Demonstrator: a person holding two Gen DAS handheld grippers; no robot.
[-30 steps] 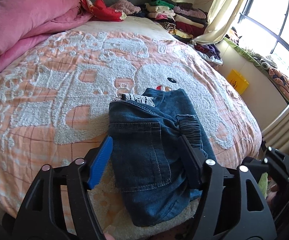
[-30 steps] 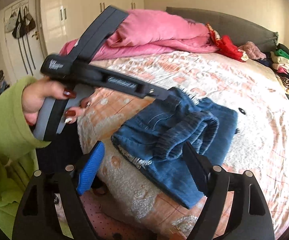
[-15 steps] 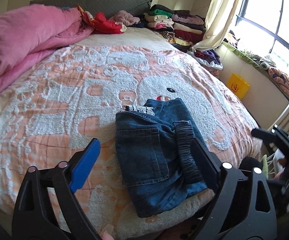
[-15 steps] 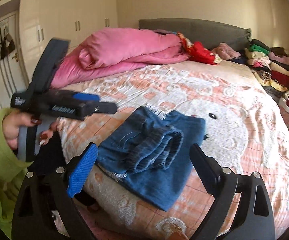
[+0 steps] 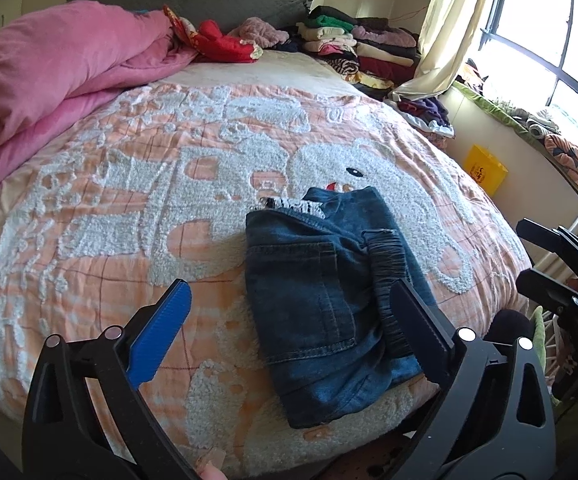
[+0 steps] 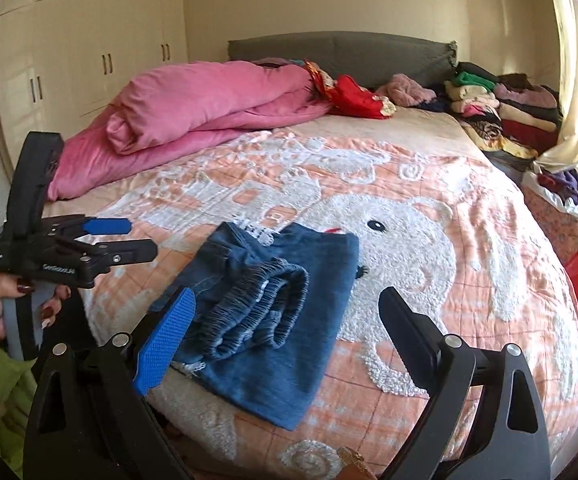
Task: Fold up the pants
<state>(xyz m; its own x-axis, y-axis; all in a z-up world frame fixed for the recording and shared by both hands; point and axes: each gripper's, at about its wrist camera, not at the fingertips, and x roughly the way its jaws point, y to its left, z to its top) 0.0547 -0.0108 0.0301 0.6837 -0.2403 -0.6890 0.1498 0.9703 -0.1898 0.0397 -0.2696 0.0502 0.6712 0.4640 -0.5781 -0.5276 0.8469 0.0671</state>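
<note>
The blue denim pants [image 5: 329, 292] lie folded into a compact bundle near the foot edge of the bed, elastic waistband [image 6: 261, 304] on top; they also show in the right wrist view [image 6: 289, 320]. My left gripper [image 5: 289, 332] is open and empty, held above and just short of the bundle. My right gripper [image 6: 285, 332] is open and empty, hovering off the bed's foot edge near the bundle. The left gripper also shows in the right wrist view [image 6: 123, 238], held by a hand at the left. The right gripper's body shows at the right edge of the left wrist view [image 5: 561, 272].
The bed has an orange-and-white bear blanket [image 5: 169, 184]. A pink duvet [image 5: 57, 72] is heaped at the far left. Stacked folded clothes [image 5: 353, 48] and red garments [image 5: 221, 42] lie by the headboard. A yellow bag [image 5: 485, 172] stands on the floor at right. Wardrobes [image 6: 89, 60] stand at left.
Both grippers have drawn back from the pants and risen. The left gripper, which was down at the bundle, has opened wider and come away. The pants lie still.
</note>
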